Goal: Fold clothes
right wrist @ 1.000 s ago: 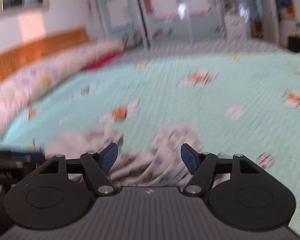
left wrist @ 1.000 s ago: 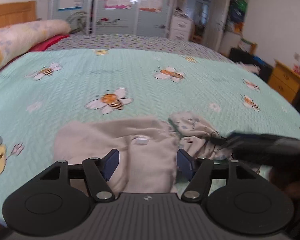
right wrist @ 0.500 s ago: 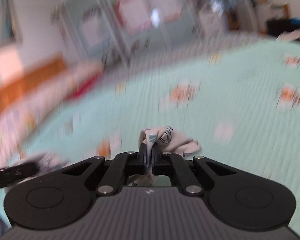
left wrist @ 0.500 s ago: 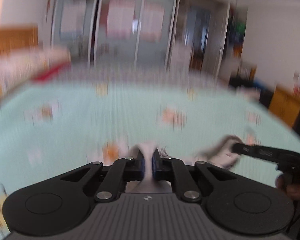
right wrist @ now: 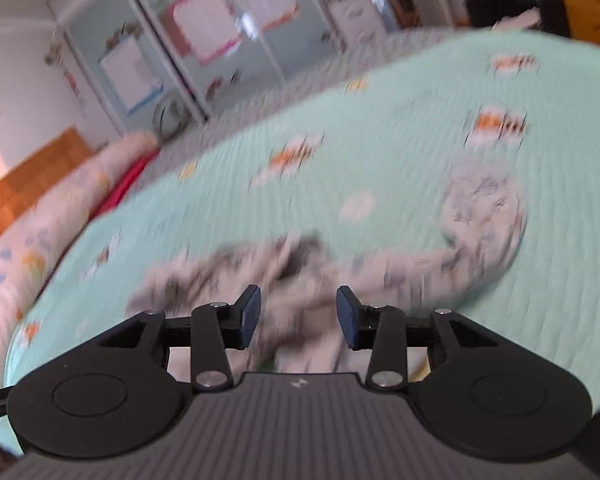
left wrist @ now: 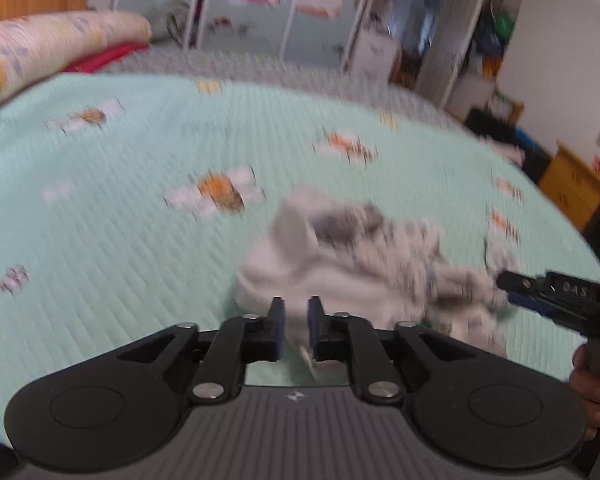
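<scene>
Both views are motion-blurred; I read them with caution.

Small pale garment, white-grey with a dark print, lies crumpled on the mint bee-print bedspread, toward the near edge of the bed. Not flat, not folded: a bunched mound, with one lobe trailing off to the right in the right wrist view.

Left hand-held gripper: jaws narrow, a slim gap between them. Pale cloth shows in that gap, but I cannot tell whether it is pinched or merely behind. Right hand-held gripper: jaws wide, nothing between them, hovering over the garment's near part. The same tool shows at the right edge of the left view, tip at the cloth's right side.

My judgement: the garment needs spreading before any fold holds. To do it well I take two opposite edges, not the middle of the bunch, pinch a single layer, draw apart low over the bedspread, and slow down. Risk: grabbing doubled cloth and dragging the whole lump.
</scene>
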Demonstrator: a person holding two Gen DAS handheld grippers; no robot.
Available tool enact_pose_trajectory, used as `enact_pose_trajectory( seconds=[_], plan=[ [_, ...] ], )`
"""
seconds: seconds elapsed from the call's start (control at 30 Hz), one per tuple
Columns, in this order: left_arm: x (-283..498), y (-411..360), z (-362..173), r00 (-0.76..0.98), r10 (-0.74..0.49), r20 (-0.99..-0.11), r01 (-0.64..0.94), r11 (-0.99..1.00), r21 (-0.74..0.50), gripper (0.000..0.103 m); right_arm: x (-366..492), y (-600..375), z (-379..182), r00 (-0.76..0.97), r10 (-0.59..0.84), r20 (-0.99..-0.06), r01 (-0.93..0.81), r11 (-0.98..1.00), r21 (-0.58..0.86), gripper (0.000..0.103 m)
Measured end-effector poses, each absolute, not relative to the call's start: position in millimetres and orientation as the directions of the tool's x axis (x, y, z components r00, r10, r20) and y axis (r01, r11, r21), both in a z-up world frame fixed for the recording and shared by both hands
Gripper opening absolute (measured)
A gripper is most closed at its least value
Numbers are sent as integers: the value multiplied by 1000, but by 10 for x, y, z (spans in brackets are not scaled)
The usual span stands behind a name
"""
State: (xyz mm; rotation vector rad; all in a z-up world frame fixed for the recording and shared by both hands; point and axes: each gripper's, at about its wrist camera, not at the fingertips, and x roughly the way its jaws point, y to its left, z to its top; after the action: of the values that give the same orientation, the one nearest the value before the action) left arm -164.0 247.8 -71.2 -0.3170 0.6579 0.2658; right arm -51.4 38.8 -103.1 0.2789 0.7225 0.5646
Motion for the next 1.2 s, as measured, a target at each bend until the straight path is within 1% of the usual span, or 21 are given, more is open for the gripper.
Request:
enact_pose_trajectory(
  seconds=[0.07,0.13,0.17,0.23,0.3,0.37,0.43,0.47,0.5,0.53,0.57,0.8,0.93,1.03,1.1,1.2],
  plan=[
    [-1563,2407,-747,755,121,-644,-310,932,-188,33,-600,560,-1031,600,588,-542,-450,809,379,43],
    [-1513,2339,-733,762,100,-639,-275,944,-180,38,-644,696,-985,608,598,-522,-507,799,323,52],
    [-1489,2298,-730,765,91,-637,-260,949,-177,41,-650,754,-973,612,600,-515,-532,794,293,59],
    [-1443,2205,-734,766,74,-638,-232,958,-168,42,-562,851,-980,631,578,-518,-545,805,235,60],
    [-1426,2124,-777,759,58,-648,-210,965,-160,43,-411,921,-1040,628,566,-534,-543,810,220,61],
    [-1410,2011,-840,749,46,-661,-192,970,-151,44,-190,1008,-1215,606,536,-588,-538,820,193,61],
    [-1392,1961,-896,736,36,-676,-183,972,-147,44,-48,1072,-1425,573,483,-662,-532,834,149,57],
    [-1391,1943,-914,732,32,-680,-180,972,-148,44,-33,1071,-1464,565,473,-676,-531,835,140,41],
    [-1391,1928,-930,729,29,-684,-178,973,-149,44,-55,1044,-1441,566,479,-671,-533,834,146,19],
    [-1391,1921,-944,727,27,-686,-177,973,-149,44,-82,993,-1382,557,506,-659,-534,826,182,3],
    [-1391,1916,-956,725,25,-688,-176,973,-150,44,-120,926,-1323,544,537,-645,-536,814,226,4],
    [-1426,1895,-859,760,3,-650,-160,970,-183,45,-433,490,-1117,490,674,-553,-558,730,396,4],
    [-1407,1899,-902,751,-35,-659,-159,959,-233,45,-612,241,-1000,458,743,-488,-565,667,485,4],
    [-1355,1930,-937,743,-91,-663,-166,935,-314,48,-746,87,-924,431,789,-437,-572,614,544,4],
    [-1306,1989,-963,739,-125,-662,-194,902,-386,55,-835,92,-914,401,818,-413,-591,575,565,4],
    [-1251,2093,-996,738,-169,-653,-241,838,-490,56,-943,124,-893,347,853,-389,-625,520,583,1]
  ],
)
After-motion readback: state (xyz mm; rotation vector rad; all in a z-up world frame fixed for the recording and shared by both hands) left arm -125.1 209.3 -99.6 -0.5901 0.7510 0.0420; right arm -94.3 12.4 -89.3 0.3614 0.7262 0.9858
